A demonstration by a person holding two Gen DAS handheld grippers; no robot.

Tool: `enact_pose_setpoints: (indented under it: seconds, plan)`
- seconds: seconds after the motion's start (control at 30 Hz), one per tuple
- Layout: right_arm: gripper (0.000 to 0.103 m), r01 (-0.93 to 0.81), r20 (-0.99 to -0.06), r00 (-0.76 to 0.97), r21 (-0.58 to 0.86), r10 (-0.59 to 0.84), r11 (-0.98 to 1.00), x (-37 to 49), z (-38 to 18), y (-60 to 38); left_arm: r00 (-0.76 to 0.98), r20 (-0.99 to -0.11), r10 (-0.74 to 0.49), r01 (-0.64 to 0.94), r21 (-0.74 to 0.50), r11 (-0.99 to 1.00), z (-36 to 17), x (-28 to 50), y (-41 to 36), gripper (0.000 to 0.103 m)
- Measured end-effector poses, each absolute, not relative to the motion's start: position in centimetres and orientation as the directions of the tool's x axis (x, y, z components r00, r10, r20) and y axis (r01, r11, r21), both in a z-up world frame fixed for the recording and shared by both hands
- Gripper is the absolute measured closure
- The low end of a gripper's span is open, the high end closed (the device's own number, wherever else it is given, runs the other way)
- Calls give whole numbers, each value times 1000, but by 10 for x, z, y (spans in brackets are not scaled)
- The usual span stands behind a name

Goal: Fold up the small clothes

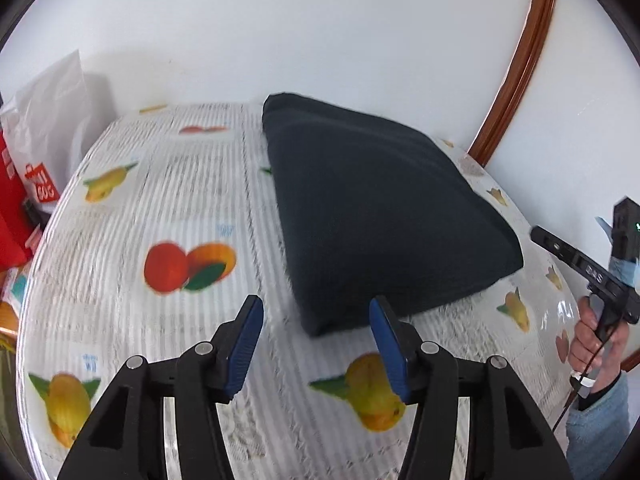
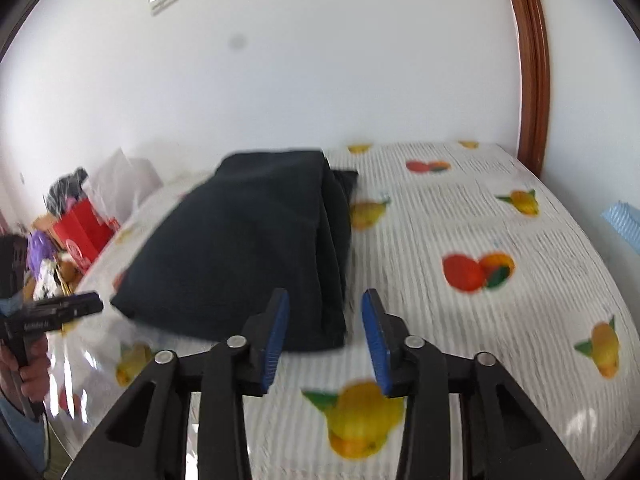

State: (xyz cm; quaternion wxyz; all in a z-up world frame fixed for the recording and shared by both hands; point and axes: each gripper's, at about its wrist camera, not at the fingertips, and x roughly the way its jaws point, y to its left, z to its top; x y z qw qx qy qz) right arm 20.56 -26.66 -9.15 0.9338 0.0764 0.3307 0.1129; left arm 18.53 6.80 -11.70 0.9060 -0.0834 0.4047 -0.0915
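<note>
A dark folded garment [image 1: 380, 208] lies on the fruit-print tablecloth [image 1: 160, 208], toward the right half of the table in the left wrist view. My left gripper [image 1: 316, 312] hovers just in front of the garment's near corner, jaws apart, nothing between the blue pads. In the right wrist view the same garment [image 2: 248, 240] lies left of centre, its folded layers showing along the right edge. My right gripper [image 2: 324, 304] hangs over its near right corner with the jaws apart and no cloth pinched. Each gripper also shows in the other's view, held by a hand [image 1: 596, 340].
The table [image 2: 500, 240] stands against a white wall, with a brown door frame [image 1: 516, 60] at the right. Red and white bags [image 1: 36, 152] and clutter sit off the table's left side. A light blue object [image 2: 622, 220] sits beyond the right edge.
</note>
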Motion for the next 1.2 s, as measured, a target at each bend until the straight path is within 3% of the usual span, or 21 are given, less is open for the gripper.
enact_pose_setpoints:
  seconds: [0.23,0.37,0.4,0.47,0.6,0.73,0.9,1.2]
  plan:
    - [64,-81,-641,701,365,313,927,313,-101,-253,623,-755,-207,74,-207,976,-117,241,59,49]
    - [65,-68,-700,645,346,305,936,357,-113,-239,602,-773,-199,80,-190,979,-126,257,54,44]
    - [70,-57,-723,623,338,298,939,366,-118,-236,599,-779,-184,79,-171,982,-129,258,52,43]
    - [98,-109,-741,577,348,344,931,380,-123,-229,605,-780,-161,92,-133,987,-134,260,51,39]
    - [99,-199,-565,728,367,388,909,355,-100,-251,598,-776,-203,122,-162,979,-135,257,53,39]
    - [97,-112,-673,662,345,329,932,369,-128,-251,598,-777,-197,124,-153,980,-134,258,52,39]
    - [89,-115,-654,692,318,305,941,335,-114,-251,601,-775,-194,115,-157,981,-135,255,51,39]
    - [88,-113,-681,705,168,198,979,261,-127,-256,604,-778,-172,82,-153,985,-137,221,47,39]
